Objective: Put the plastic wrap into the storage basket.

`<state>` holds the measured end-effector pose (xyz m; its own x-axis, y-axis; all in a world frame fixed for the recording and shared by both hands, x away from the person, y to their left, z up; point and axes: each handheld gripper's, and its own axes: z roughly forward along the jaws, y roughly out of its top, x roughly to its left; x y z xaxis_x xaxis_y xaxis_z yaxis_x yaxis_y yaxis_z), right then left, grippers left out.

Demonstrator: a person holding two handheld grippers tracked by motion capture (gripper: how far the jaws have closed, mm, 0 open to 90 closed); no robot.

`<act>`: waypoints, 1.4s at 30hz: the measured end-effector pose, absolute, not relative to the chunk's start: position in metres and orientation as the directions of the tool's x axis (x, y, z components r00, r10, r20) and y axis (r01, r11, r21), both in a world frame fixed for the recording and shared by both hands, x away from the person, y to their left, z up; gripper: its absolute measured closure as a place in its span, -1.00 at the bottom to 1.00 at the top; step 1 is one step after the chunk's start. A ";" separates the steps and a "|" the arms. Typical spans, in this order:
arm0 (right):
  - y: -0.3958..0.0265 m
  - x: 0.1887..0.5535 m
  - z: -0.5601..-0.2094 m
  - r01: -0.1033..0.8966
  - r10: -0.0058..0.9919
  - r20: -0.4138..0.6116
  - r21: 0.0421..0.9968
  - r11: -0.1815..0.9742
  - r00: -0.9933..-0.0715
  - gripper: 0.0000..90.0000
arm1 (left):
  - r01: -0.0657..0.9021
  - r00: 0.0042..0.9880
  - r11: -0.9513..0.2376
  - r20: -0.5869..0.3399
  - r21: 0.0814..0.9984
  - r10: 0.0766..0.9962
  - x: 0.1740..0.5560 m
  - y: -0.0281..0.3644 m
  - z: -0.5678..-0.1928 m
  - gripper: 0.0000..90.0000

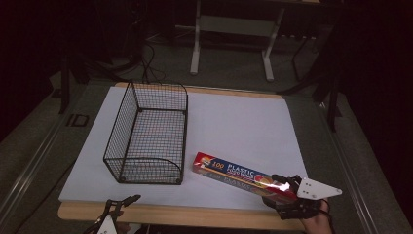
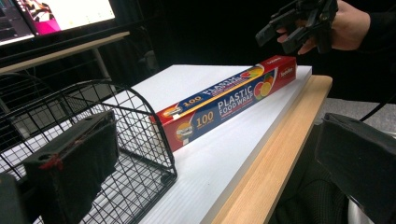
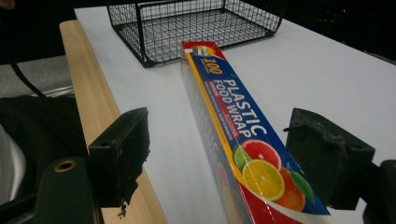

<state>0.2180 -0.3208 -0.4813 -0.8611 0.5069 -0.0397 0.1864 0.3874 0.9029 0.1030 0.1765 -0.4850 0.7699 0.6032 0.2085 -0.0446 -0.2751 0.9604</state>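
Right gripper [image 1: 281, 181]: jaws spread wide, one on each side of the near end of the plastic food wrap box [image 1: 242, 176]; clear gap on both sides in the right gripper view, pads [image 3: 122, 154] not pressing the carton. Released, nothing clamped.
Right gripper, second angle: in the left gripper view it [image 2: 280, 30] sits just above the box's far end [image 2: 229, 98], held in a hand [image 2: 348, 25]; contact from that angle cannot tell.
Right hand [image 1: 316, 222]: comes in at the bottom right of the high view, grey plate [image 1: 317, 188] on top of the gripper.
Left gripper [image 1: 127, 200]: at the near left edge of the table, jaws apart, nothing between them, holding nothing. In its own view one jaw is in front of the basket mesh, the other out past the wooden edge.
Box position: lying flat on the white board [image 1: 234, 122], long axis diagonal, one end just beside the basket's near right corner, other end near the front edge at the right gripper.
Box look: red and blue carton, "100 PLASTIC FOOD WRAP" print, citrus picture [image 3: 264, 172] at the gripper end.
Wire basket [image 1: 148, 134]: black mesh, left part of the board, upright, low scooped front wall, nothing seen inside.
Board edge: wooden strip [image 1: 170, 214] along the near side.
Background: monitor [image 2: 56, 16] lit up at top left of the left gripper view; desk legs [image 1: 231, 44] beyond the table.
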 end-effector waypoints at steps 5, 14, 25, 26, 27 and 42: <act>-0.319 0.217 -0.479 0.177 0.486 -0.035 0.907 0.383 -0.873 -0.58 | -0.040 0.770 -0.266 0.199 0.963 0.606 0.103 0.177 -0.485 -1.00; -0.311 0.216 -0.473 0.216 0.499 -0.045 0.864 0.455 -0.866 -0.70 | -0.041 0.773 -0.271 0.202 0.962 0.601 0.103 0.176 -0.485 -1.00; -0.304 0.226 -0.456 0.224 0.526 -0.071 0.851 0.475 -0.848 -0.79 | -0.032 0.780 -0.265 0.189 0.964 0.597 0.105 0.177 -0.485 -1.00; -0.303 0.228 -0.454 0.223 0.537 -0.088 0.845 0.486 -0.839 -0.79 | -0.030 0.779 -0.265 0.189 0.964 0.597 0.105 0.177 -0.485 -1.00; -0.302 0.229 -0.452 0.219 0.552 -0.109 0.842 0.493 -0.827 -0.79 | -0.030 0.779 -0.264 0.188 0.964 0.598 0.105 0.177 -0.485 -1.00; -0.285 0.264 -0.451 0.229 0.480 -0.094 0.788 0.571 -0.872 -0.80 | -0.024 0.782 -0.273 0.188 0.962 0.594 0.105 0.176 -0.486 -1.00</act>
